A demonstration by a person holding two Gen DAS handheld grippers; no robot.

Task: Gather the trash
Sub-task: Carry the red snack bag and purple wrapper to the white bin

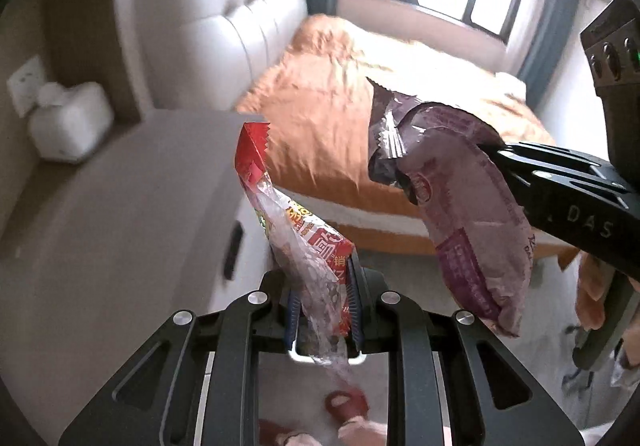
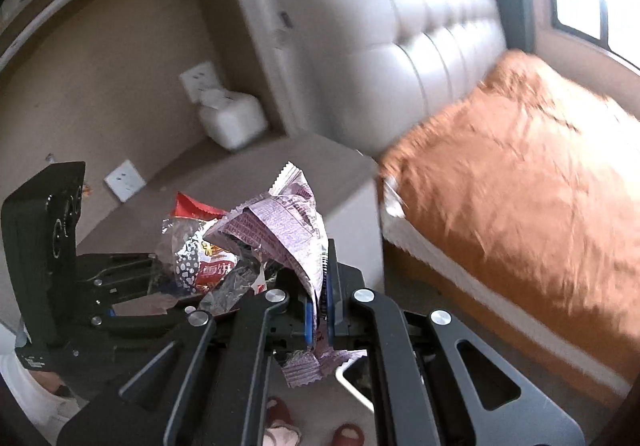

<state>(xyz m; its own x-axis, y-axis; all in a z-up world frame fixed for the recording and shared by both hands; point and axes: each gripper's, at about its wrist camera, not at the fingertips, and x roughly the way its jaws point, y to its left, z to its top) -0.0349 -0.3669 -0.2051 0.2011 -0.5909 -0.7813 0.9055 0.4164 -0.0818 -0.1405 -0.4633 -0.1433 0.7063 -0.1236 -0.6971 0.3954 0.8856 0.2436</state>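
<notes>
Only "DAS" reads clearly, on the right tool [image 1: 490, 149] gripping the purple wrapper [image 1: 460, 205].

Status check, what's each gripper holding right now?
Left gripper shut on red wrapper. Right gripper shut on purple wrapper. Both lifted, nothing blocking.

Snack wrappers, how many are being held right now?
2. A red wrapper is pinched in the left claw, and a purple wrapper is pinched in the right claw. Others could lie out of view.
</notes>
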